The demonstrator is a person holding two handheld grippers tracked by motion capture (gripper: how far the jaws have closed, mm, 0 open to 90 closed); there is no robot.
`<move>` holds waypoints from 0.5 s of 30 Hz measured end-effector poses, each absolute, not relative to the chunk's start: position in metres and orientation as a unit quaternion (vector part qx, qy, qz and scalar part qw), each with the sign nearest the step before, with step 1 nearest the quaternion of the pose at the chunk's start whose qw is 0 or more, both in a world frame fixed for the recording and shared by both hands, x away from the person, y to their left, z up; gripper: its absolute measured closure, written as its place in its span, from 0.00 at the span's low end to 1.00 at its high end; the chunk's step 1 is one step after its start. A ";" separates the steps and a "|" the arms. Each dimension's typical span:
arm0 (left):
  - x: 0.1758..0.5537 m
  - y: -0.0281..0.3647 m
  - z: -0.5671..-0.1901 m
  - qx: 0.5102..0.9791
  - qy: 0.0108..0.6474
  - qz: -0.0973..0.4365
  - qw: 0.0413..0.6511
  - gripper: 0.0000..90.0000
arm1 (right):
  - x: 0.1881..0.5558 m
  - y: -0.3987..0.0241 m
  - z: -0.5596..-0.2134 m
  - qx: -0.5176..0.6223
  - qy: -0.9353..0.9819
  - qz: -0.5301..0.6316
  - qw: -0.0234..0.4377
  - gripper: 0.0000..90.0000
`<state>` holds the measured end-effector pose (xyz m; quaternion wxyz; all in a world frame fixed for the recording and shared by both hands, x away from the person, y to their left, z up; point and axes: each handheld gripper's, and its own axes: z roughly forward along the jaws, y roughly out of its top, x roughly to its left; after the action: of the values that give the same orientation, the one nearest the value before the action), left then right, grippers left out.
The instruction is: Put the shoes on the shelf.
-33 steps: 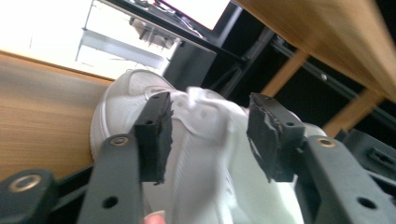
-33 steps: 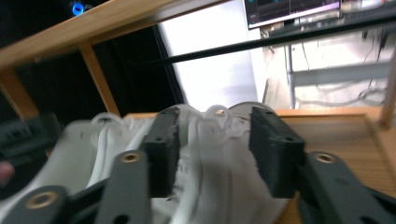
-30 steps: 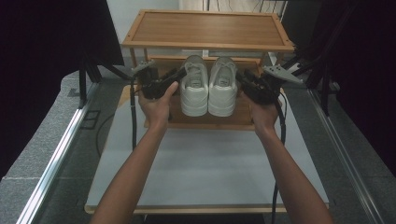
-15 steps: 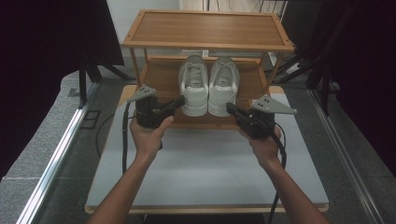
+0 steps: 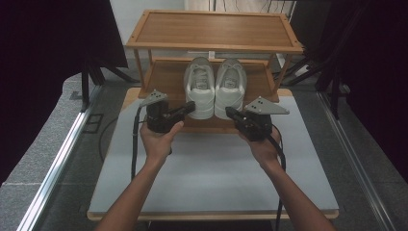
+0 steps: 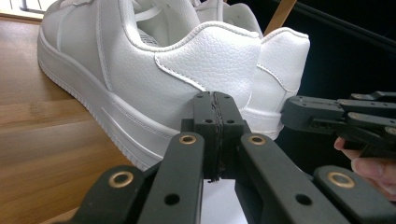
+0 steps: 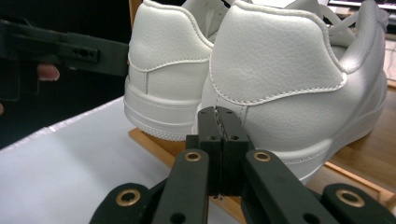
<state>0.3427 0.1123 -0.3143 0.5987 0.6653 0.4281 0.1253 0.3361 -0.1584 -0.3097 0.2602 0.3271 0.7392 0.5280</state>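
Observation:
Two white sneakers stand side by side on the lower shelf [image 5: 163, 79] of a wooden rack, heels toward me: the left shoe [image 5: 199, 89] and the right shoe [image 5: 230, 89]. My left gripper [image 5: 191, 106] hovers just short of the left shoe's heel, jaws shut with nothing between them. My right gripper [image 5: 229, 111] hangs just before the right shoe's heel, also shut and empty. In the left gripper view the shut tips [image 6: 215, 100] point at the heel [image 6: 205, 60]. The right gripper view shows its shut tips [image 7: 217, 114] below the heel [image 7: 275, 60].
The rack's top shelf [image 5: 211, 29] is bare and overhangs the shoes. The rack rests on a white table board [image 5: 211, 163]. Black curtains and stand legs flank the table, and metal floor rails [image 5: 57, 163] run along both sides. Cables trail from each gripper.
Both hands have drawn back from the shoes' outer sides toward me and a little lower. The shoes stay where they were on the shelf.

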 end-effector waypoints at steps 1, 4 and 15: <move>0.343 0.112 -0.314 0.665 0.429 0.127 0.598 1.00 | 0.335 -0.158 -0.310 0.327 0.739 0.526 0.264 1.00; 0.344 0.111 -0.313 0.666 0.428 0.131 0.596 1.00 | 0.336 -0.158 -0.309 0.328 0.739 0.525 0.266 1.00; 0.352 0.112 -0.311 0.660 0.436 0.135 0.596 1.00 | 0.342 -0.157 -0.309 0.334 0.738 0.520 0.270 1.00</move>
<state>0.3522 0.1118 -0.3107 0.5961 0.6603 0.4363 0.1355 0.3416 -0.1571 -0.3087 0.2703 0.3343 0.7378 0.5204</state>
